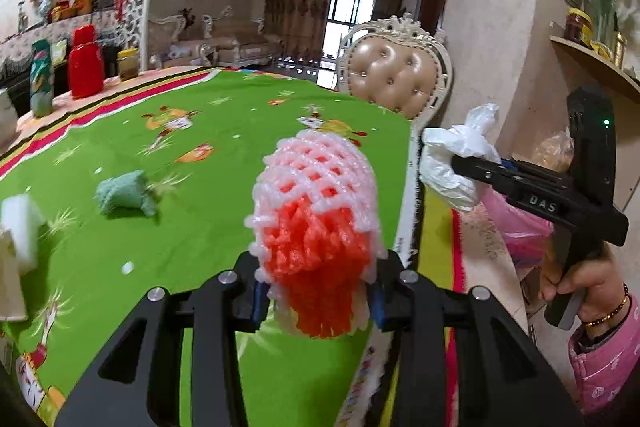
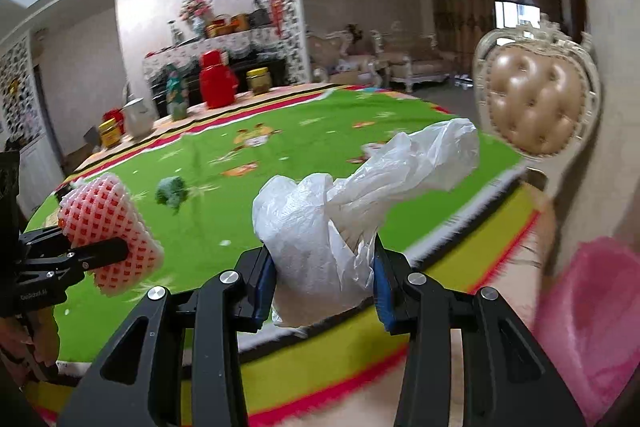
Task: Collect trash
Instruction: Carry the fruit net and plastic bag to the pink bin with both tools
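Observation:
My left gripper (image 1: 318,301) is shut on a pink and red foam fruit net (image 1: 316,215), held above the green tablecloth (image 1: 200,163). In the right wrist view the same foam net (image 2: 108,227) shows at the left, clamped in the left gripper (image 2: 100,251). My right gripper (image 2: 324,291) is shut on a crumpled white plastic bag (image 2: 340,219). The white bag (image 1: 456,159) also appears past the table's right edge in the left wrist view, pinched by the right gripper (image 1: 480,167). A green crumpled wad (image 1: 122,193) lies on the cloth, and it shows as a green wad (image 2: 172,191) in the right view.
A pink bag (image 2: 592,315) sits low beyond the table's right edge. A tufted chair (image 1: 396,75) stands at the far side. A red flask (image 1: 85,63), a green can (image 1: 41,83) and a jar (image 1: 128,63) stand at the far left. A white block (image 1: 20,227) lies left.

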`<state>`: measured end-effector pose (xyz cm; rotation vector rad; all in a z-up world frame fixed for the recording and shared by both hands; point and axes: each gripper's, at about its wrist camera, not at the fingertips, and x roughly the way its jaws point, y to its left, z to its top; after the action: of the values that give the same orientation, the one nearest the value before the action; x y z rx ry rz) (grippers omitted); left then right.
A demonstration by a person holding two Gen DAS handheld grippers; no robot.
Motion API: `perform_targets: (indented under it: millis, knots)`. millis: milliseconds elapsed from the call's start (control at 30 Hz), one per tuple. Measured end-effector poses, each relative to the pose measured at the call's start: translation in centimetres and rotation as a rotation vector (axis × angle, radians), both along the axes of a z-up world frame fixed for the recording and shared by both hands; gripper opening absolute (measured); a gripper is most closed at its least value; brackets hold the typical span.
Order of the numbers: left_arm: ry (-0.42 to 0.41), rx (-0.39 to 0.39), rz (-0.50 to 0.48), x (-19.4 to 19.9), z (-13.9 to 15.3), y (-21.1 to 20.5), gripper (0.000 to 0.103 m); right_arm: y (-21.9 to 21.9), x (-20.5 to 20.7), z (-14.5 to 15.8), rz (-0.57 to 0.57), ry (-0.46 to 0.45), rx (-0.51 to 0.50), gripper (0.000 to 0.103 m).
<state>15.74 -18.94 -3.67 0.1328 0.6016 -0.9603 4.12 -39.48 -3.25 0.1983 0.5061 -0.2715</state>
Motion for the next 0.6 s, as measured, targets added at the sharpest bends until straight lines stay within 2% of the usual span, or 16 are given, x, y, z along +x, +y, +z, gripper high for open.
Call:
perform_targets:
  millis: [333, 600]
  knots:
    - [-0.023, -0.017, -0.186, -3.6, 0.7, -9.4, 0.037, -7.1, -9.0, 0.0, -0.248, -0.022, -0.006, 0.040]
    - [0.033, -0.036, -0.330, -6.5, 0.6, -18.0, 0.037, -11.7, -15.2, -1.0, -0.395, 0.004, -0.015, 0.040]
